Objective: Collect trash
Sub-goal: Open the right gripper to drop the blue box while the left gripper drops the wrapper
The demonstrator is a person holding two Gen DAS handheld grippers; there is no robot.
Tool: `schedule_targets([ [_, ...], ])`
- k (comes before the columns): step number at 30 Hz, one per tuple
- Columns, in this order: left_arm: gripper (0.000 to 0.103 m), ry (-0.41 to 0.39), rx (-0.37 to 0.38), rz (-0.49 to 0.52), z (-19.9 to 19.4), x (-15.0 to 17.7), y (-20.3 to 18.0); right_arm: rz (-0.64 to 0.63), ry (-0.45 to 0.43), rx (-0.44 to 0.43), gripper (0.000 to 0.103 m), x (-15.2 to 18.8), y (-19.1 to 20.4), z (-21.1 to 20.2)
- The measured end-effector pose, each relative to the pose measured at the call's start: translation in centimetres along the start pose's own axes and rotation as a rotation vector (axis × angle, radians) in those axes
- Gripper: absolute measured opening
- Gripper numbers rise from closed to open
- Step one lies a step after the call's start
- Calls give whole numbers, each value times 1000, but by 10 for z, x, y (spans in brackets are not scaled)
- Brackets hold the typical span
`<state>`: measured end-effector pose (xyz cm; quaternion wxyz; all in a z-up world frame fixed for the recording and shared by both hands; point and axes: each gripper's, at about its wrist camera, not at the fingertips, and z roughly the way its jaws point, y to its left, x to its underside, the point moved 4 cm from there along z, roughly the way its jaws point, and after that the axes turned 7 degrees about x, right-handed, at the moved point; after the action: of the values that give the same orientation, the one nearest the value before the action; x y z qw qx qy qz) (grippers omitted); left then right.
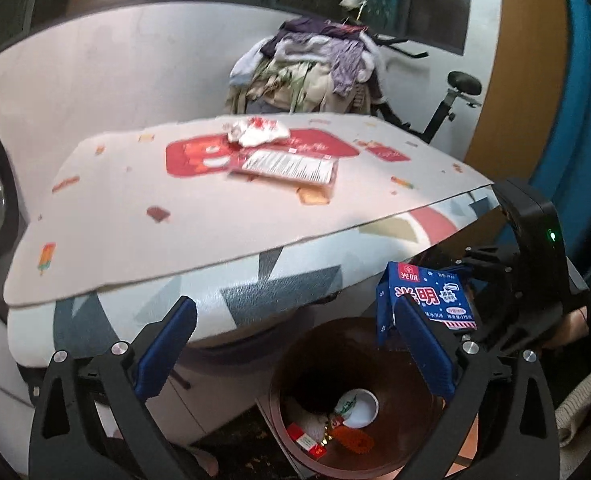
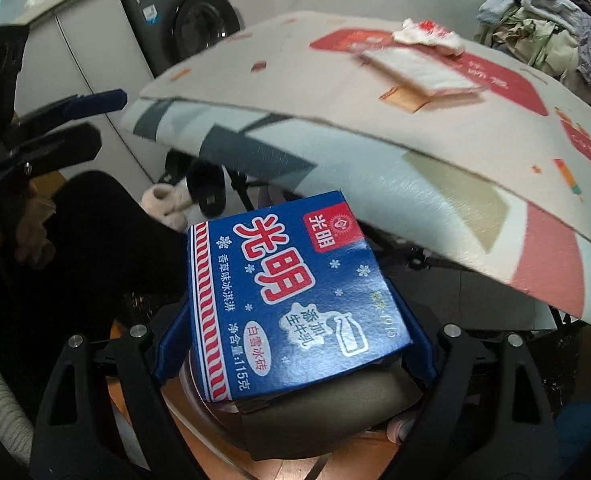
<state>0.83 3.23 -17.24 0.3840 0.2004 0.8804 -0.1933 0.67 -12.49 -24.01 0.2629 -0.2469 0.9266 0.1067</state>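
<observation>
My right gripper is shut on a blue ice-cream carton and holds it above the brown waste bin. The left wrist view shows the same carton over the bin, which holds a paper cup and red wrappers. My left gripper is open and empty, beside the bin below the table edge. On the table lie a flat red-and-white wrapper and a crumpled red-and-white tissue; they also show in the right wrist view as the wrapper and the tissue.
The table has a patterned mat that overhangs its front edge. A washing machine stands at the left wall. A heap of clothes sits on an exercise bike behind the table. Slippers lie on the floor under the table.
</observation>
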Motion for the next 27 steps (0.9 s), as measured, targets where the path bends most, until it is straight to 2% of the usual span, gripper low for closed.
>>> schedule_targets([
  [7, 97, 56, -14, 6, 14, 7, 0, 68, 49, 15, 86, 4, -14, 13],
  [20, 97, 74, -19, -26, 18, 10, 7, 59, 63, 29, 87, 6, -10, 16],
  [23, 97, 78, -19, -29, 19, 10, 7, 74, 67, 42, 96, 5, -14, 17],
  [27, 97, 84, -21, -29, 20, 11, 7, 98, 71, 55, 97, 6, -19, 18],
])
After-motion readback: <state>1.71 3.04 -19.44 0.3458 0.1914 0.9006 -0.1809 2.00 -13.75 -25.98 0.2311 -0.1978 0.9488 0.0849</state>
